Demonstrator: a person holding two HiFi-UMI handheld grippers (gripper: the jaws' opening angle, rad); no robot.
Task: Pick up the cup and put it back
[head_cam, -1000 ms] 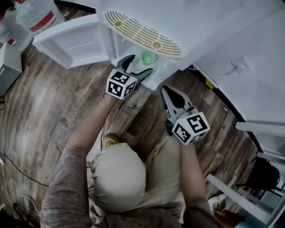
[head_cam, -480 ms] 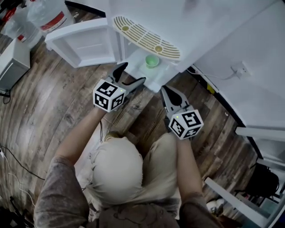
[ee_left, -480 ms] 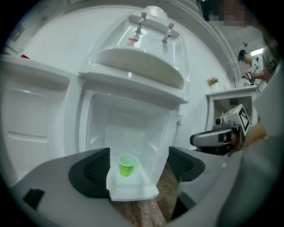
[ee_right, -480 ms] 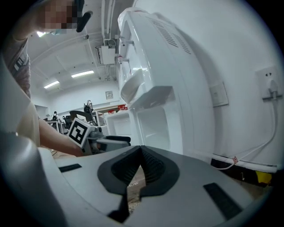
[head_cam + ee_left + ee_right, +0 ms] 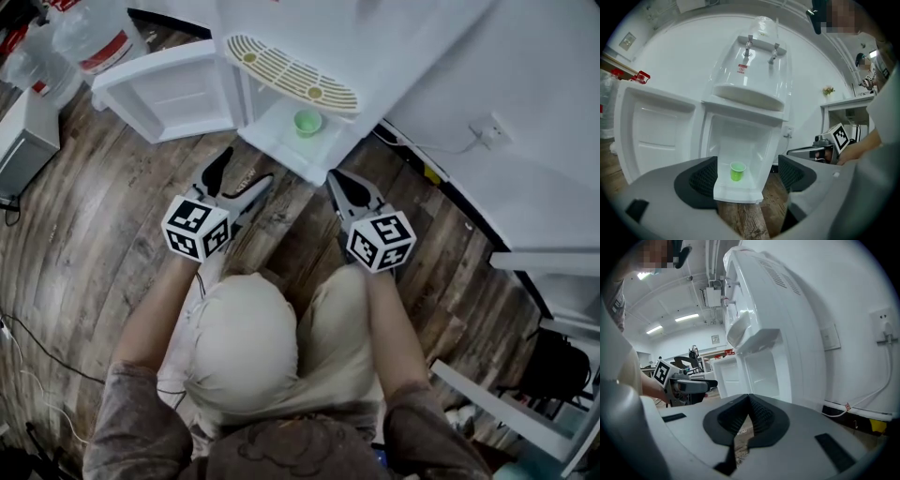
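A small green cup stands upright on the floor of the open lower compartment of a white water dispenser. In the left gripper view the cup shows between the spread jaws, well ahead of them. My left gripper is open and empty, low over the wooden floor, a short way in front of the compartment. My right gripper is shut with nothing in it, to the right of the compartment's front edge. Its pads meet in the right gripper view.
The compartment door hangs open to the left. A slotted drip tray juts out above the cup. Water bottles stand at the far left. A wall socket and cable sit to the right. The person's knees lie below the grippers.
My left gripper has drawn back from the compartment toward the person, leaving the cup standing inside. The right gripper has shifted slightly up and left, still shut.
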